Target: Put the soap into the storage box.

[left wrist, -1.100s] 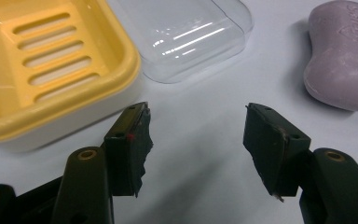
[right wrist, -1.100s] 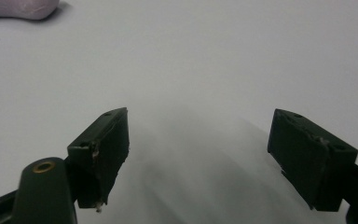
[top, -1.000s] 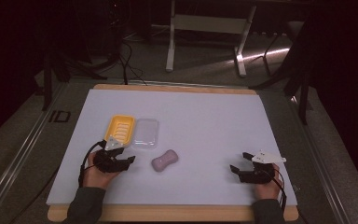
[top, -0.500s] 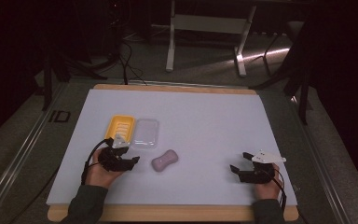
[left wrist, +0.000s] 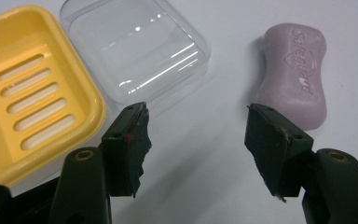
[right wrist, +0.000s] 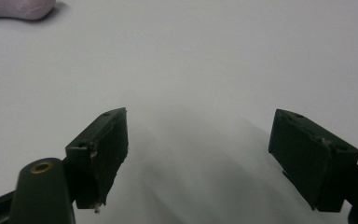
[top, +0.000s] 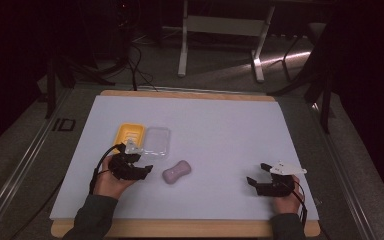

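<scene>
a wide desk [top: 220, 130] covered by a pale sheet was seen from above, with dark floor and furniture legs behind it. a yellow soap dish [top: 129, 137] with drainage slots lay toward the left of the desk, and a clear plastic lid [top: 157, 142] was set touching its right side, open face up, so both halves of the soap case were laid ready side by side. the left gripper [top: 141, 172] was held low just in front of the dish, turned toward a pink soap bar [top: 176, 172] that lay flat just to its right, near the lid but apart from it. in the left gripper view the jaws were spread wide and empty, the soap bar [left wrist: 292, 74] just beyond the right jaw, which suggested a grasp was being lined up. the right gripper [top: 256, 181] was rested well apart at the right of the desk, its jaws also wide and empty, apparently kept clear.
</scene>
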Tool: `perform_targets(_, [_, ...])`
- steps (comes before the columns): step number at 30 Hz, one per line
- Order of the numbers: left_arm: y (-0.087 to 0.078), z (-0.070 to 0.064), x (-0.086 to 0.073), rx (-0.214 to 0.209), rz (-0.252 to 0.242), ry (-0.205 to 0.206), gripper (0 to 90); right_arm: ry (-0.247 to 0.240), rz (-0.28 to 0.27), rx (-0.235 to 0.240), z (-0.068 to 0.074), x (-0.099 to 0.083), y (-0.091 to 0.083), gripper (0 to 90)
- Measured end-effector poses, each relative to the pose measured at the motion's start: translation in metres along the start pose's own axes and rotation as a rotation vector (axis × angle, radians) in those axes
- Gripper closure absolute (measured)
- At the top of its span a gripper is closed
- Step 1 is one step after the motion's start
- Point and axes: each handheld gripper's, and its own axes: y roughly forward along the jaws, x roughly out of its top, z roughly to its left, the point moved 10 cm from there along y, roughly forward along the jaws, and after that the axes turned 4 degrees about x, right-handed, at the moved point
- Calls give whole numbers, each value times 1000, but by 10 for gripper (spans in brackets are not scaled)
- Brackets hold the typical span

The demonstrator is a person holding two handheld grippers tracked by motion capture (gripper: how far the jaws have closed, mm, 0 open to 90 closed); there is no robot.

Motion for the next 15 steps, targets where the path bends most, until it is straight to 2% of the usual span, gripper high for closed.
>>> perform_targets(15, [-2, -8, 17, -16, 54, 66, 387, 4, 11, 0, 0, -1, 0, 190])
